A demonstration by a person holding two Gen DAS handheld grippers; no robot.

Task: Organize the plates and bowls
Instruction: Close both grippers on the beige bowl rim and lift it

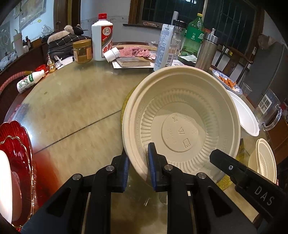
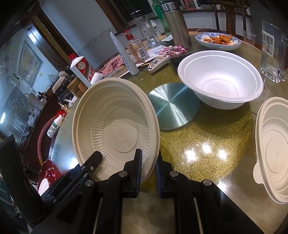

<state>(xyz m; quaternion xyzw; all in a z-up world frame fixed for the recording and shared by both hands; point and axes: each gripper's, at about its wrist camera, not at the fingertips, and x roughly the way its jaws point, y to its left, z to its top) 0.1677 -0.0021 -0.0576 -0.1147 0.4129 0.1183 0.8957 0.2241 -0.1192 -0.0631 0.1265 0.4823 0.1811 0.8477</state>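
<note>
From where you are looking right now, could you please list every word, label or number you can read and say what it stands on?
"DAS": white letters on the right hand-held gripper.
"AD": green letters on the small white bottle lying on its side.
White liquor bottle: red label, characters too blurred to read.
Beige bowl: embossed marks on the base, illegible.
White tube: print too small.
Green bottle: label unreadable.

room: pale walls [image 1: 115, 10] | windows: dark-framed panes [image 1: 162, 10] at 12 o'clock, black outside | furniture: round glass-topped table [image 1: 72, 108], wooden chair [image 1: 237, 57] at 2 o'clock | light: indoor glare on gold turntable [image 2: 207, 144]
</note>
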